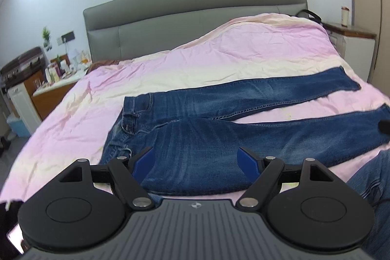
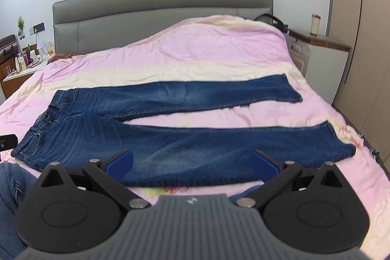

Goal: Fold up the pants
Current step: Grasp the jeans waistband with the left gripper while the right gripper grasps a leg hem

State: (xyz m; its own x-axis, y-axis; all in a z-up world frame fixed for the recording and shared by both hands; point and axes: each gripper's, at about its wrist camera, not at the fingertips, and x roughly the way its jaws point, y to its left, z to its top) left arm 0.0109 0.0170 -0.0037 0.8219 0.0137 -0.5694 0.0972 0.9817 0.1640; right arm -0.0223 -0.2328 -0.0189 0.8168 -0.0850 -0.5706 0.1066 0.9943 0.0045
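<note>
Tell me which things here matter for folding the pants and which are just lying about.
For the job: blue jeans, spread flat, legs apart; pink duvet beneath them; left gripper and right gripper, both open.

Just there: grey headboard, nightstand with a cup, cluttered side table.

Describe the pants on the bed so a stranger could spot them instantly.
Start at the grey padded headboard and come down the wrinkled pink and cream bedspread toward its near edge. The blue denim jeans lie flat there, waistband left, both legs spread apart rightward. They are the only dark garment on the pale cover.
</note>
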